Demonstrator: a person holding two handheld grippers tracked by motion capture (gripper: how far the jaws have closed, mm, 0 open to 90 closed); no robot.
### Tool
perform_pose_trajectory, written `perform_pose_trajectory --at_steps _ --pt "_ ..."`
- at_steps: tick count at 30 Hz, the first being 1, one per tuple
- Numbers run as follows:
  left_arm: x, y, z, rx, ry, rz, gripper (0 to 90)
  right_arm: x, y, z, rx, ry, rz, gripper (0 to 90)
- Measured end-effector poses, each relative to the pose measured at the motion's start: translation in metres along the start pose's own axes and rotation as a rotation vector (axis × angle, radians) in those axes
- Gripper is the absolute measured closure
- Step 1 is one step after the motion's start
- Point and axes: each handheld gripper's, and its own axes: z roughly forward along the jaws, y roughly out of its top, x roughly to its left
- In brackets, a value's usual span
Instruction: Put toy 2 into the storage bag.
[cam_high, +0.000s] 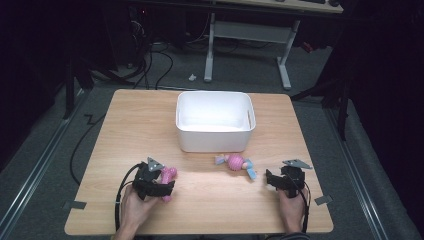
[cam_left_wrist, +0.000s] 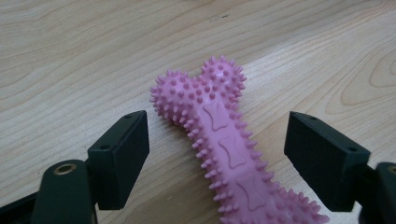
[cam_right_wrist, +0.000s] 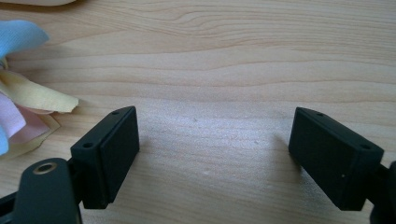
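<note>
Left gripper poised over the pink bone toy, grasp not yet made

The wooden table (cam_high: 125, 130) carries a white bin (cam_high: 215, 121) toward twelve o'clock, apparently empty, though its near wall hides part of the floor. The left gripper (cam_left_wrist: 217, 154) at seven o'clock has its jaws spread wide on either side of the spiky pink bone toy (cam_left_wrist: 224, 149), touching neither flank. The right gripper (cam_right_wrist: 215, 154) at five o'clock is equally wide over bare wood, with a pink-and-blue fabric toy (cam_high: 235, 163) at its ten o'clock. Next, I judge, the left jaws must lower and close across the shaft.
</note>
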Motion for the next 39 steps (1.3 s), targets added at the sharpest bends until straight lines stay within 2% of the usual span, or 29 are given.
perform_pose_trajectory --at_steps 8,13,17,20,29,39 --pt "0.001 -0.001 0.007 0.038 0.006 -0.02 28.1 0.0 0.0 0.0 -0.001 0.0 -0.002 16.2" --pt "0.0 0.0 0.012 0.051 0.012 -0.019 29.8 0.0 0.0 0.0 -0.001 0.003 -0.004 16.2" --pt "-0.002 0.001 0.014 0.054 0.028 -0.016 33.0 0.0 0.0 0.0 -0.001 0.003 -0.004 16.2" --pt "-0.002 0.002 0.016 0.057 0.022 -0.021 35.9 0.0 0.0 0.0 -0.001 0.003 -0.004 16.2" --pt "-0.003 0.003 0.016 0.066 0.037 -0.018 38.8 0.0 0.0 0.0 -0.001 0.003 -0.004 16.2" --pt "-0.003 0.002 0.016 0.068 0.031 -0.014 44.5 0.0 0.0 0.0 -0.001 0.003 -0.004 16.2"
